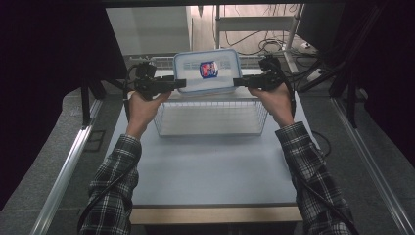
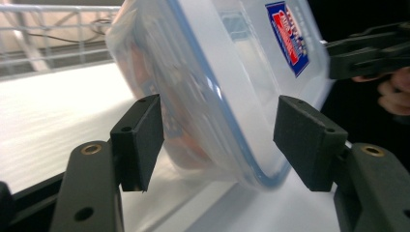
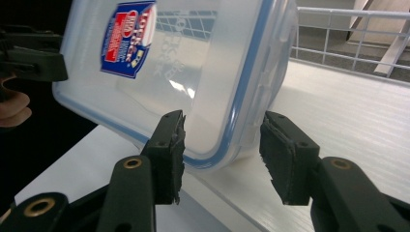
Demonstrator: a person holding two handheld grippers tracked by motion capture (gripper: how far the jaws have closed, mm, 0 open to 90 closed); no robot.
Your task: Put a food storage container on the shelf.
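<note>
Standing on edge over the wire basket [image 1: 210, 117] on the worktop [image 1: 210, 166], your lidded plastic container [image 1: 208, 71] sits between both parted tongs, left [image 1: 180, 83] and right [image 1: 239, 82], neither gripping.

The container [image 1: 207, 71] is formed of glossy translucent plastic, sealed by a blue band, with a printed label [image 1: 208, 69], probably paper. The basket [image 1: 210, 117] is thin coated wire. The table [image 1: 210, 166] is finished matt, smooth.

Both grippers [image 1: 180, 83] [image 1: 238, 82] level, jaws apart
</note>
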